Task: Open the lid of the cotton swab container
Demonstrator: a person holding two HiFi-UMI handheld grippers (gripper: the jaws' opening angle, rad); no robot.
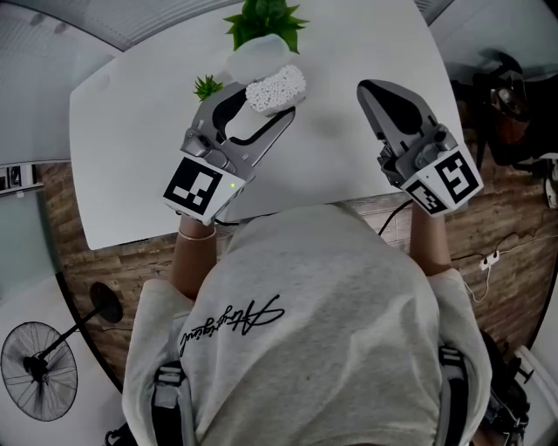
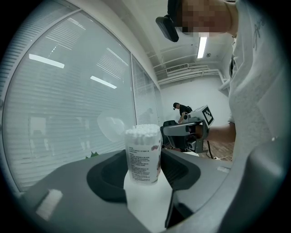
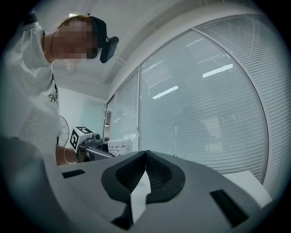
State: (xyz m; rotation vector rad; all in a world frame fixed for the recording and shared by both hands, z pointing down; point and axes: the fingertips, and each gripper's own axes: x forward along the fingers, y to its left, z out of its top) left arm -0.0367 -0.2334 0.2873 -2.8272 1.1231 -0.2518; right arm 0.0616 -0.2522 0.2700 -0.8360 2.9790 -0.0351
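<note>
My left gripper (image 1: pixel 274 103) is shut on the cotton swab container (image 1: pixel 275 87), a clear labelled tube, and holds it above the white table (image 1: pixel 131 131). In the left gripper view the container (image 2: pixel 143 154) stands upright between the jaws, its white swab tips bare at the top. A translucent round lid (image 2: pixel 110 127) hangs open behind it, and it also shows as the pale lid (image 1: pixel 255 57) in the head view. My right gripper (image 1: pixel 377 90) is off to the right, shut and with nothing in it. In its own view the right gripper (image 3: pixel 145 155) has its jaws pressed together.
A green potted plant (image 1: pixel 266 22) stands at the table's far edge and a small plant (image 1: pixel 207 86) sits left of the container. A floor fan (image 1: pixel 39 370) stands on the wooden floor at lower left. Window blinds fill the background in both gripper views.
</note>
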